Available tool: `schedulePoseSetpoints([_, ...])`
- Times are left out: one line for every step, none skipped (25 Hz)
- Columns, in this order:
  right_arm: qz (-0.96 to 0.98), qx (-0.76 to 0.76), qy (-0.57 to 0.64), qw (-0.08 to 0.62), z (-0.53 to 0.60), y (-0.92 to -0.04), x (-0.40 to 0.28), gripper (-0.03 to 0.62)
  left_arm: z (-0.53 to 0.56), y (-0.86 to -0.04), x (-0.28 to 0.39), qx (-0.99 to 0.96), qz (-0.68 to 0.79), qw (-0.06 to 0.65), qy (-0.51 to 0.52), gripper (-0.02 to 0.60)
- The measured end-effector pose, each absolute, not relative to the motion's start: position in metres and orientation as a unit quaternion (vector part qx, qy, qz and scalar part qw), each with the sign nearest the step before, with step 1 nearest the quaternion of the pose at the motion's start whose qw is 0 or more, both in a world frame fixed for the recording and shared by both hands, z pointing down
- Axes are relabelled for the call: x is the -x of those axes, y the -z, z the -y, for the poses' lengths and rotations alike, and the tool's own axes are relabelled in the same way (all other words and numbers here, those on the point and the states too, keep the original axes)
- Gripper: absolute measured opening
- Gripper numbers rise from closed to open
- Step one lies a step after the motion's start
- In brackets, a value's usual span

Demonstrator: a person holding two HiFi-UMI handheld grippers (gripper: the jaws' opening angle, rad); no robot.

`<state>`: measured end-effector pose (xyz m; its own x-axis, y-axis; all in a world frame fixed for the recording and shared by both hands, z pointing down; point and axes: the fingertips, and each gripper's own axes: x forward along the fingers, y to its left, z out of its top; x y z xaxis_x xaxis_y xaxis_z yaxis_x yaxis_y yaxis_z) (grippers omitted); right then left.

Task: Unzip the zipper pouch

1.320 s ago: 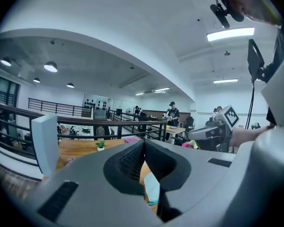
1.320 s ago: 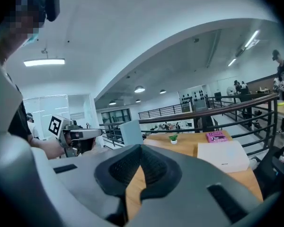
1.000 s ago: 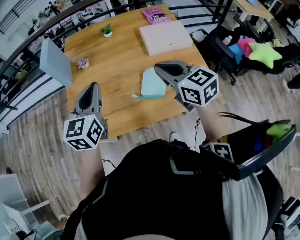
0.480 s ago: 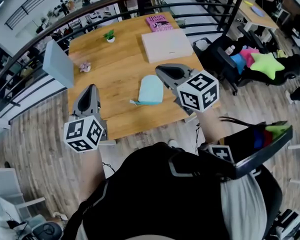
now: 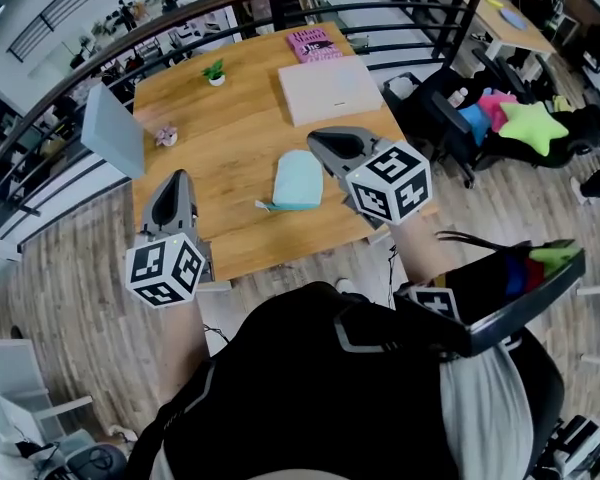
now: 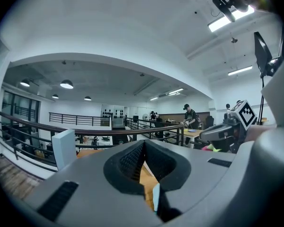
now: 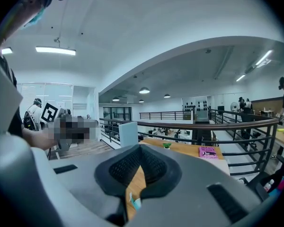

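Left tongs (image 6: 144, 150) closed, tips together, nothing between; wooden tabletop (image 6: 147, 183) shows through their gap; right tongs (image 6: 221, 132) far right.

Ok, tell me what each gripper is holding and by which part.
Nothing is held. The left gripper and right gripper are both shut and empty; the zipper pouch lies on the table, in neither.

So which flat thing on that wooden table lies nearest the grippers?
The light blue zipper pouch, beside the right gripper; the pale pink flat box and magenta book lie further back.
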<state>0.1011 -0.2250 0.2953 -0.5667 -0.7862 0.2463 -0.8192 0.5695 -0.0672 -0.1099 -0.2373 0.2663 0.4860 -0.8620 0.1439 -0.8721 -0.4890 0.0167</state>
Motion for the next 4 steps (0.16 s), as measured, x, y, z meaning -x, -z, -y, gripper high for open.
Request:
schedulePoseSetpoints([0.88, -0.457, -0.087, 0.095, 0.2253, -0.2957, -0.1025, 0.008, 0.237, -0.2665, 0.1099, -0.861, 0.504, 0.043, -0.059, 0.029])
schedulePoseSetpoints([0.879, -0.458, -0.088, 0.096, 0.2255, -0.2961, -0.1038, 0.008, 0.2368, -0.2668, 0.1099, -0.86, 0.505, 0.043, -0.06, 0.029])
schedulePoseSetpoints([0.879, -0.459, -0.088, 0.097, 0.2257, -0.2966, -0.1052, 0.008, 0.2365, -0.2673, 0.11, -0.86, 0.505, 0.043, -0.062, 0.029])
schedulePoseSetpoints([0.878, -0.46, -0.089, 0.098, 0.2259, -0.2971, -0.1066, 0.008, 0.2362, -0.2677, 0.11, -0.86, 0.505, 0.043, -0.063, 0.029])
